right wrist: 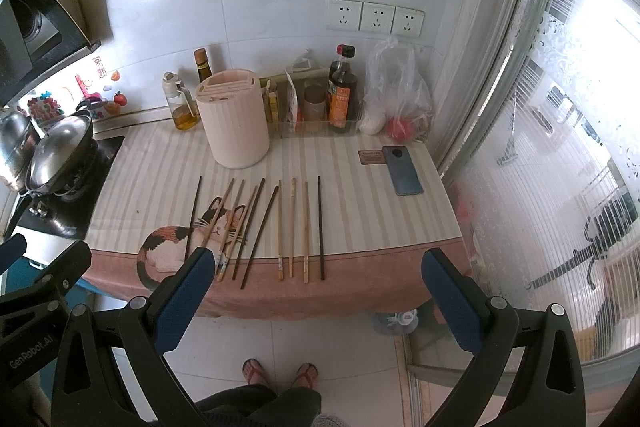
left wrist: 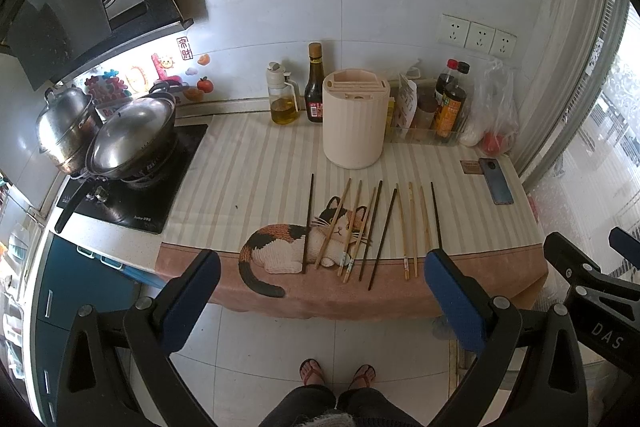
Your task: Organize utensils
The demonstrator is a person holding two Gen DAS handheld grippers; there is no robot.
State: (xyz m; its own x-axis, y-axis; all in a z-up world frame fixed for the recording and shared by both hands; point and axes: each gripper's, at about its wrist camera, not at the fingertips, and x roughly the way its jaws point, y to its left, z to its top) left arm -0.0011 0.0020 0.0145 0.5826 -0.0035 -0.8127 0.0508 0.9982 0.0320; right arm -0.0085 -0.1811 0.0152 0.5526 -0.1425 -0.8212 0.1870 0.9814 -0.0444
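Observation:
Several chopsticks, some dark and some light bamboo, lie side by side on the striped cloth with a cat picture. Behind them stands a cream utensil holder with slots in its top. My left gripper is open and empty, held in front of the table edge above the floor. My right gripper is open and empty too, also short of the table edge. The right gripper shows at the right edge of the left wrist view.
A phone lies at the cloth's right. Oil and sauce bottles and a plastic bag line the wall. A stove with a lidded wok is at left. The person's feet stand below.

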